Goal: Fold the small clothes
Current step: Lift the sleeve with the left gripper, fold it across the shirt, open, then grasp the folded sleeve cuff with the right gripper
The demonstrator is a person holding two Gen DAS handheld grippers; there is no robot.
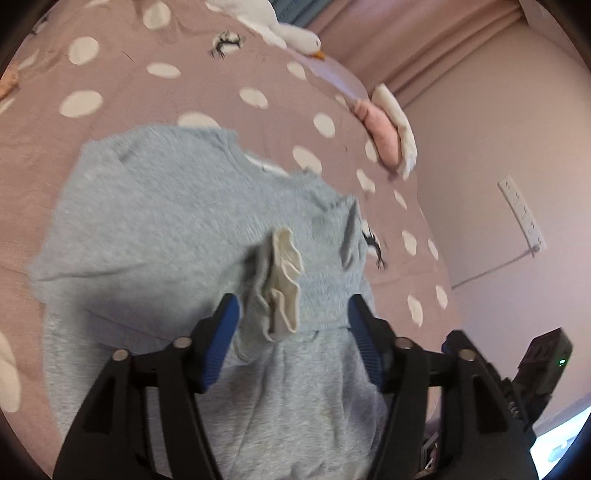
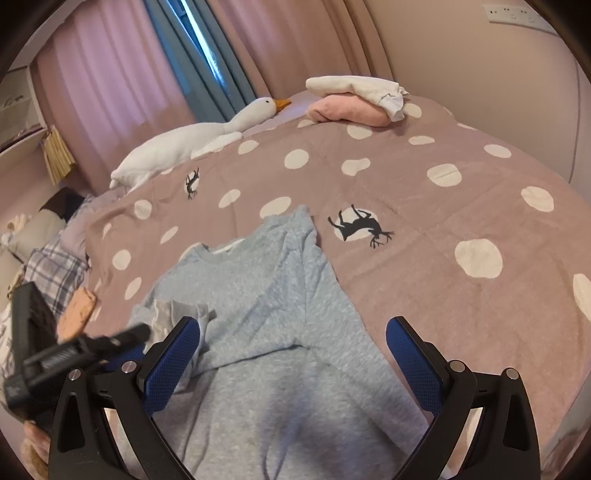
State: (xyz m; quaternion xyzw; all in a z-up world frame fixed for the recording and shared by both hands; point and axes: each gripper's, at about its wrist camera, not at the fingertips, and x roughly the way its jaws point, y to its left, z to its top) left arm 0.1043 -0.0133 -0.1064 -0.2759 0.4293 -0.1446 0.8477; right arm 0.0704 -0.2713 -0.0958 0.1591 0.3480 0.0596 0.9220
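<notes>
Here, in the left wrist view, the left gripper [image 1: 291,314] stands with its jaws apart, and a bunched sleeve cuff [image 1: 282,284] with a cream lining lies loose between them; neither blue pad presses on it, so the cuff is released. The cuff rests on top of the grey sweatshirt [image 1: 159,221], which lies spread on the dotted bedspread [image 1: 85,99]. Beyond the sweatshirt, near the far edge of the bedspread, sits a folded pile [image 1: 388,129] of pink and white clothes, and a toy goose [image 1: 291,33] lies further off still. In the right wrist view, the right gripper [image 2: 293,350] hovers over the sweatshirt [image 2: 266,295] with its jaws wide apart and nothing gripped; the cloth passes beneath them. On the left side of the sweatshirt the turned-in sleeve lies across the body, while the other sleeve [image 2: 306,229] points away toward the goose [image 2: 192,140], not yet folded in. The folded pile [image 2: 354,103] rests at the far end of the bedspread [image 2: 443,206] from the sweatshirt. As I judge it, some clothes are already done, one sleeve of this sweatshirt is folded, and the second sleeve and the body folds remain.
</notes>
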